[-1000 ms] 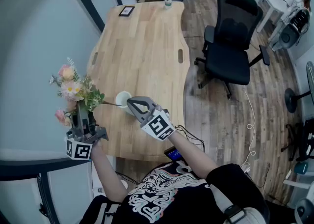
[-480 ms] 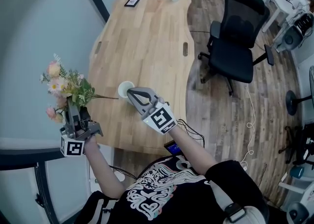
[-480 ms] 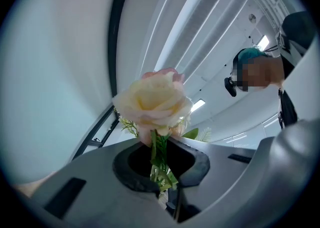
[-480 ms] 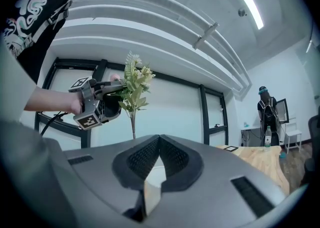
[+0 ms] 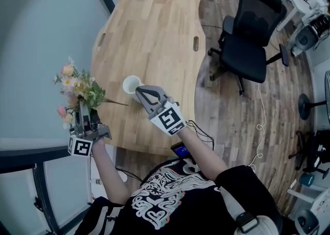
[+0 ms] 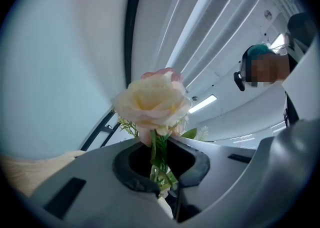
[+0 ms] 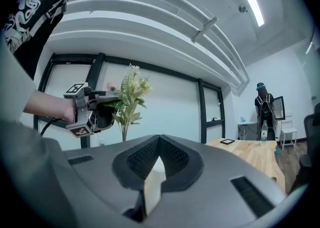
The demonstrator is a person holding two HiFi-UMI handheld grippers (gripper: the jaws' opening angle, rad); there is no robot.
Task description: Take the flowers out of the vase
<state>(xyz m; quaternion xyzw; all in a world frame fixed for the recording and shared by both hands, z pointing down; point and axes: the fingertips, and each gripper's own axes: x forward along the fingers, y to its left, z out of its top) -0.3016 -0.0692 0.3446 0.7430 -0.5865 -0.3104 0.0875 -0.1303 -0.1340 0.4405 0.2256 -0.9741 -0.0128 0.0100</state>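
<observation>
Working at the table (image 5: 154,33), I held the flowers (image 5: 77,87) by their stems in my clamped left gripper (image 5: 82,113), out of the vase (image 5: 130,83), beside the table's left edge; my right gripper (image 5: 138,92) pinched the vase's rim.

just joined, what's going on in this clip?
A person works a pair of tongs in each hand. The left tongs are shut on the stems of the flowers, holding the bunch out past the left edge of the table, with the stems clear of the vase. The right tongs are shut on the white vase's rim, and the vase stands upright on the table. The flowers are out but not yet set down.
</observation>
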